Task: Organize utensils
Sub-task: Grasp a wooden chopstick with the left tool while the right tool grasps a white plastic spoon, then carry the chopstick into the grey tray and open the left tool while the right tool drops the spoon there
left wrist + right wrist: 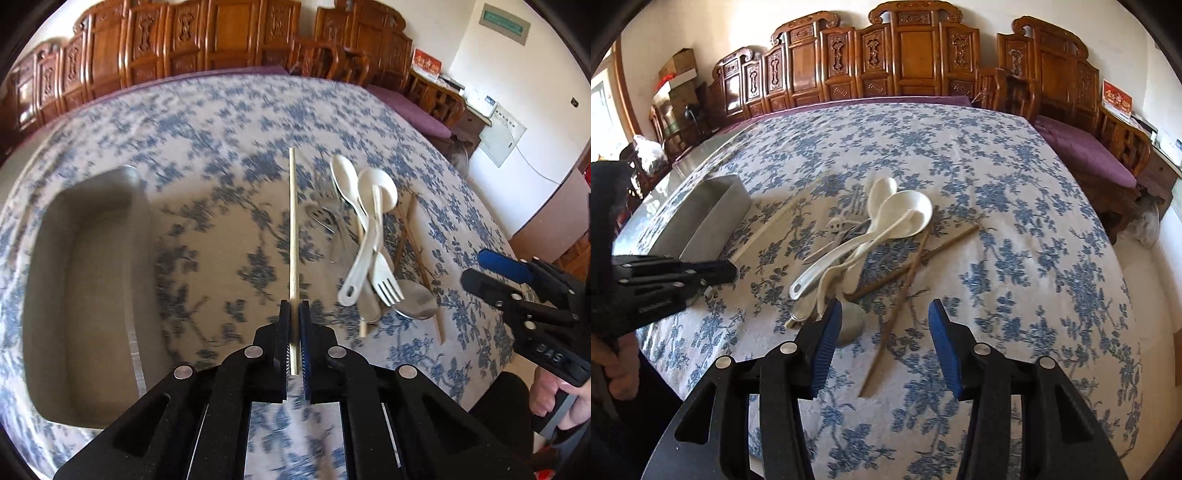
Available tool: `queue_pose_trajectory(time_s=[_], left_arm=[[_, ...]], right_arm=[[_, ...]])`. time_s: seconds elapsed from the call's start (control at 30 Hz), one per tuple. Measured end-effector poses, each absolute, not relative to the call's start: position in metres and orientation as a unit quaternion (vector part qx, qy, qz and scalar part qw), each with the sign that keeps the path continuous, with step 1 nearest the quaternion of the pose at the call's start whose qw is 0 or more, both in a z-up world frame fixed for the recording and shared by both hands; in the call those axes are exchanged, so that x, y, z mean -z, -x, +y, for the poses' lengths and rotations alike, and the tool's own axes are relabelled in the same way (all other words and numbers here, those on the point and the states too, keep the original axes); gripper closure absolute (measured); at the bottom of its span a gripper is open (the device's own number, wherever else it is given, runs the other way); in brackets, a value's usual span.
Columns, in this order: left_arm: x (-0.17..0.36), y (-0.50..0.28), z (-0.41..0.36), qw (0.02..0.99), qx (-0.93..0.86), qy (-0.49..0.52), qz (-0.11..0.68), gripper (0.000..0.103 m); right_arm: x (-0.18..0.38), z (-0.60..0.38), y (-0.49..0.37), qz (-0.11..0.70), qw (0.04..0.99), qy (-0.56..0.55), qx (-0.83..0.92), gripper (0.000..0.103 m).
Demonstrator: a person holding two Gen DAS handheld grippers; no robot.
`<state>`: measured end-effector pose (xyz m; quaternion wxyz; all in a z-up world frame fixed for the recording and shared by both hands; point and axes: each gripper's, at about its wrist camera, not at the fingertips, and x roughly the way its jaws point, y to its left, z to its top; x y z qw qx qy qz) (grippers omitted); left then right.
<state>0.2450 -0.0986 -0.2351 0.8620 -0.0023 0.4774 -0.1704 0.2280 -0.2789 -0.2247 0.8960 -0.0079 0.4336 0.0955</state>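
My left gripper (pixel 294 314) is shut on a pale wooden chopstick (pixel 293 221) that points away from me above the table; it also shows in the right wrist view (pixel 768 229). A grey metal tray (pixel 85 295) lies to its left, also seen from the right wrist (pixel 705 218). A pile of utensils lies to the right: white spoons (pixel 369 199), a white fork (pixel 386 284), a metal spoon (pixel 415 302) and brown chopsticks (pixel 908 269). My right gripper (pixel 882 325) is open and empty, just in front of the pile.
The table carries a blue-flowered cloth (pixel 1015 221). Carved wooden chairs (pixel 916 55) with purple cushions (pixel 1086 151) stand behind and to the right. The left gripper body (pixel 665 280) sits by the tray's near end.
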Motion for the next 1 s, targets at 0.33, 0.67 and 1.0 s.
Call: queue_pose_trajectory(time_s=[0.33, 0.67, 1.0], left_arm=[[0.207, -0.233, -0.080, 0.883, 0.185, 0.002, 0.432, 0.099], [0.190, -0.224, -0.055, 0.890, 0.186, 0.017, 0.416, 0.099], [0.173, -0.211, -0.020, 0.906, 0.134, 0.019, 0.401, 0.099]], right_arm=[[0.241, -0.235, -0.260, 0.444, 0.888, 0.006, -0.119, 0.069], [0.260, -0.231, -0.271, 0.468, 0.874, -0.008, -0.126, 0.100], [0.219, -0.225, -0.253, 0.433, 0.890, 0.001, -0.142, 0.100]])
